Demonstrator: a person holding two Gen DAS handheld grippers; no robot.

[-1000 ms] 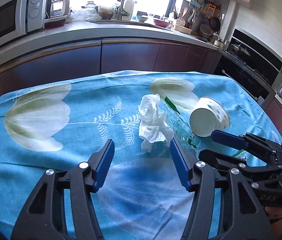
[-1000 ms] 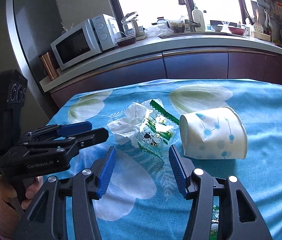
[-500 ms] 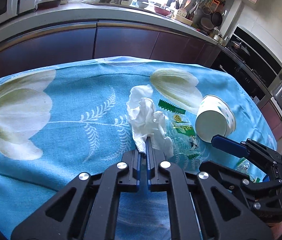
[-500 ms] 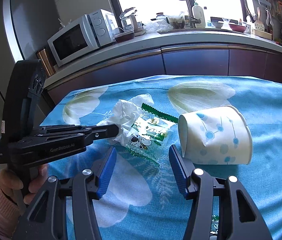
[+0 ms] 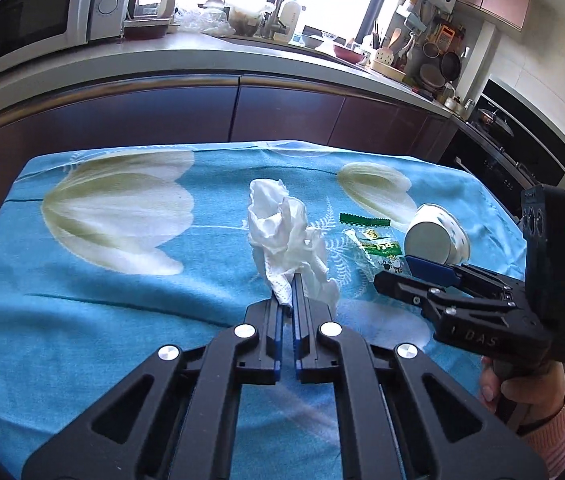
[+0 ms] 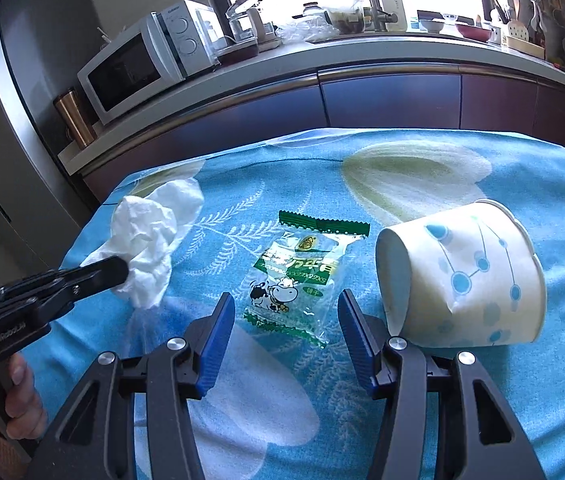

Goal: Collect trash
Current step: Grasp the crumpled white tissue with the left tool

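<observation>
Already the left gripper (image 5: 293, 280) is clamped on the soft, light tissue (image 5: 286, 236), while the right gripper (image 6: 286, 320) stands apart over the slippery, flimsy wrapper (image 6: 294, 276) beside the cup (image 6: 462, 276).

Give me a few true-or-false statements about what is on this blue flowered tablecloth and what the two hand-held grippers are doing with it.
1. The left hand-held gripper is shut on the crumpled white tissue. True.
2. The paper cup stands upright. False: it lies on its side on the tablecloth.
3. The right hand-held gripper is clamped on the cup. False: its jaws are open, either side of the near end of the clear candy wrapper.
4. The wrapper lies between the tissue and the cup. True.
5. A microwave sits on the counter behind. True.
</observation>
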